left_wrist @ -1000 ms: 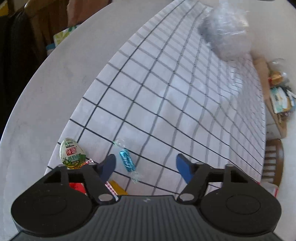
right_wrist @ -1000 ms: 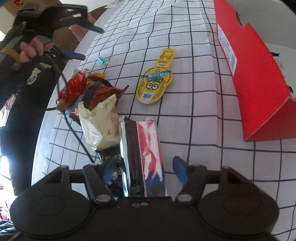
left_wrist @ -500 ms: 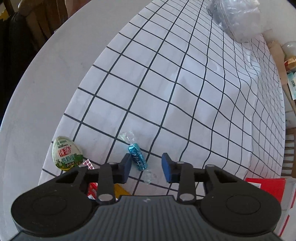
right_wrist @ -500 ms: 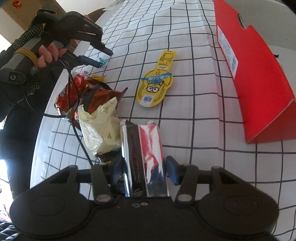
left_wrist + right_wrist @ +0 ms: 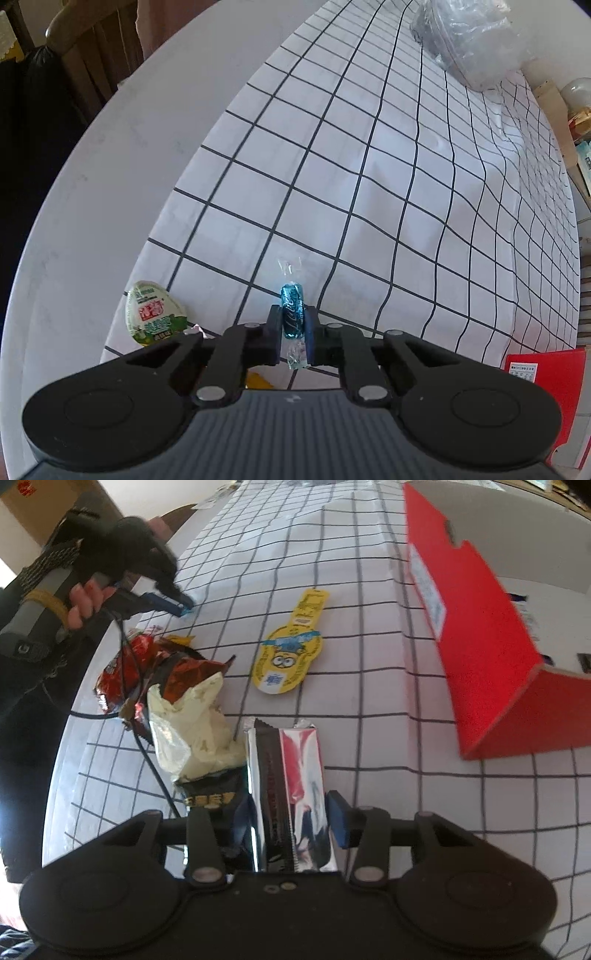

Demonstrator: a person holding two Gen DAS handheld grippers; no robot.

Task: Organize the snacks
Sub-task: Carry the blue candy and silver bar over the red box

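The left gripper (image 5: 293, 328) is squeezed tight on one blue candy (image 5: 292, 310). The candy stands up between the two pads, and its clear twisted ends stick out above and below. In the right wrist view the same gripper (image 5: 183, 607) is far off, held by a hand (image 5: 83, 600), and the candy is just a blue speck at its tip.

The right gripper (image 5: 284, 823) is closing on one shiny bar (image 5: 291, 797), silver with red and black. The bar lies between the two fingers. The blue pad (image 5: 338, 823) on one side sits right at the bar's edge; the other pad is hidden, so I cannot tell if the bar is pinched yet.

Counting from the bar: one cream bag (image 5: 195, 731) touches its side, and one red crinkly bag (image 5: 147, 672) lies just past that. One yellow cartoon pack (image 5: 290, 653) lies farther out, alone. One big red box (image 5: 476, 635) stands on the other side of the bar, well apart.

Near the candy sits one green egg-shaped snack (image 5: 153, 314), at the cloth's edge.

Everything rests on a white cloth (image 5: 369, 177) with black squares, spread on a round white table (image 5: 110, 155). One clear plastic bag (image 5: 469, 40) lies at the far end. A wooden chair (image 5: 92, 48) stands behind the table.
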